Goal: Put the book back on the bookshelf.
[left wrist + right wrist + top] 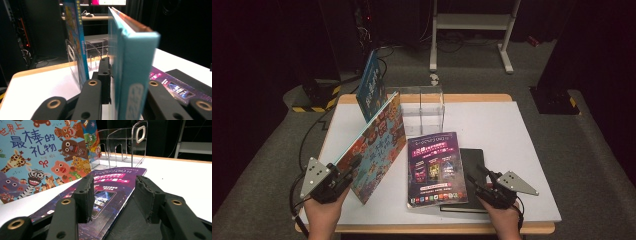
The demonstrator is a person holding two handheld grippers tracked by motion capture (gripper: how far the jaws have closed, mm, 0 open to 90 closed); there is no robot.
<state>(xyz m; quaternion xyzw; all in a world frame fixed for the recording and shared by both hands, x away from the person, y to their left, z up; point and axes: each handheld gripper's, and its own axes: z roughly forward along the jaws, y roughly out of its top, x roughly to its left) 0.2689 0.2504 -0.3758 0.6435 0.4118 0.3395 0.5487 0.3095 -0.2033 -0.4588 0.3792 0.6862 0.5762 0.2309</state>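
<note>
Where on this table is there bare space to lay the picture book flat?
The widest free patch is the white tabletop right of the clear rack and beyond the black notebook. A narrower strip runs along the left edge, behind the left gripper. The middle is crowded: the held picture book, the purple magazine, and the right gripper.

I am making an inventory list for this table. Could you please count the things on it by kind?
Picture books with animal covers: 2, one held upright, one standing in the rack
Purple magazine: 1
Black notebook: 1
Clear rack: 1
Total: 5
</note>
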